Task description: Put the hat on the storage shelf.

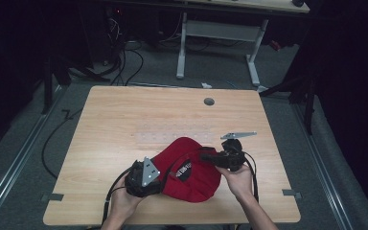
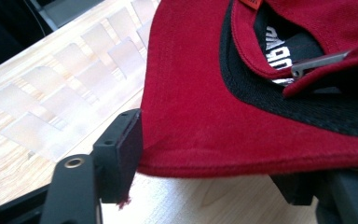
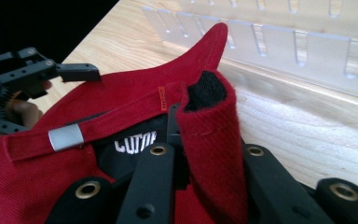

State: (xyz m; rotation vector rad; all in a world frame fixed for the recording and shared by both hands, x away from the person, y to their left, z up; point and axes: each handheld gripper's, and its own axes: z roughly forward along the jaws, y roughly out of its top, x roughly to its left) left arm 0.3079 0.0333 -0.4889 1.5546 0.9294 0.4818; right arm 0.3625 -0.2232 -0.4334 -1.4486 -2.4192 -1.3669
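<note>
A red cap [image 1: 191, 172] lies upside down on the wooden table [image 1: 124, 124], showing its black lining and a white-lettered label. Its back strap carries a silver buckle [image 3: 65, 137]. My right gripper [image 1: 203, 154] comes in from the right and is shut on a fold of the cap's red rim [image 3: 205, 140]. My left gripper [image 1: 165, 176] sits at the cap's left, open. Its jaws straddle the brim [image 2: 214, 93]: the left pad [image 2: 121, 149] touches the brim's edge and the other jaw is partly hidden under it.
A clear plastic strip with slots [image 3: 284, 42] lies flat on the table just beyond the cap. A grey cable hole [image 1: 209, 101] sits near the far edge. Another desk [image 1: 220, 28] and cables stand on the floor behind.
</note>
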